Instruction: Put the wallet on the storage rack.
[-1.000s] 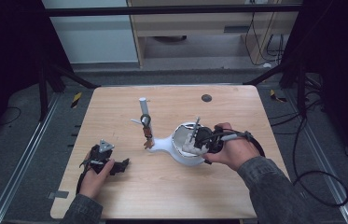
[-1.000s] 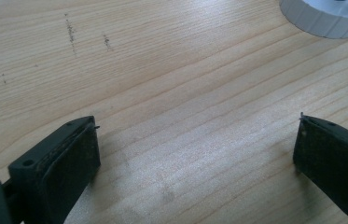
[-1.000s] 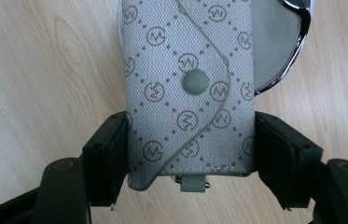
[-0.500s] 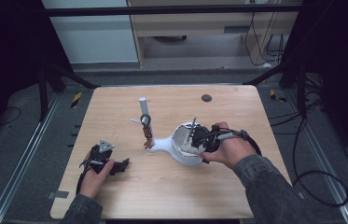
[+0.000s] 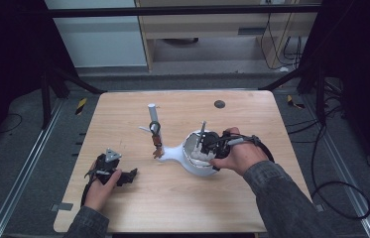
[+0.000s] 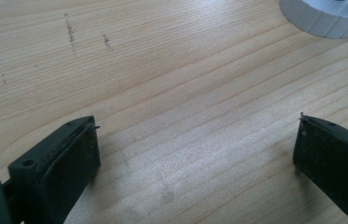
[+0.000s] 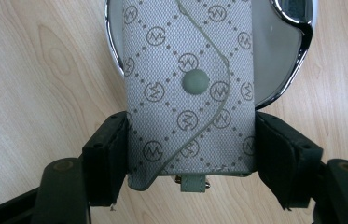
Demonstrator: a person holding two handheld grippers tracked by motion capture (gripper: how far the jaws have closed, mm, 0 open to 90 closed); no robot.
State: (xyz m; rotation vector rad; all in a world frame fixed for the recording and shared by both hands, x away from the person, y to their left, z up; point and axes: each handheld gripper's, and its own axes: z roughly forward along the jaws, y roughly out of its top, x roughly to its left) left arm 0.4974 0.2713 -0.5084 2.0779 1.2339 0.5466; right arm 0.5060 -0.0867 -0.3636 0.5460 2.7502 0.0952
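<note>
The pouch (image 7: 188,93), a grey patterned fabric case with a snap button on its curved flap, sits clamped between the 2 jaws of the right gripper (image 7: 190,154), which press on its 2 long edges near the bottom end. Its upper part lies over the open mouth of the white bowl (image 5: 192,166), whose shiny rim (image 7: 302,56) curves around it in the right gripper view. So the pouch is held at the bowl, not yet lying free in it.

In the high view the right hand (image 5: 237,153) bears the right gripper (image 5: 207,146) right over the bowl near the table's (image 5: 252,198) middle. Compared with 1 second ago the hand has edged slightly further left across the bowl, and the grip has not loosened. By my judgement that means the placing is nearly done: the pouch looks lined up, and the next thing needed is for the jaws to open and let it settle inside.

Just left of the bowl stands a small white stand (image 5: 153,119) with a dark key ring (image 5: 156,136) hanging on it.

Well apart, near the front left corner, the left gripper (image 5: 115,173) rests on the wood with its jaws wide and nothing between them; it has kept its place.
</note>
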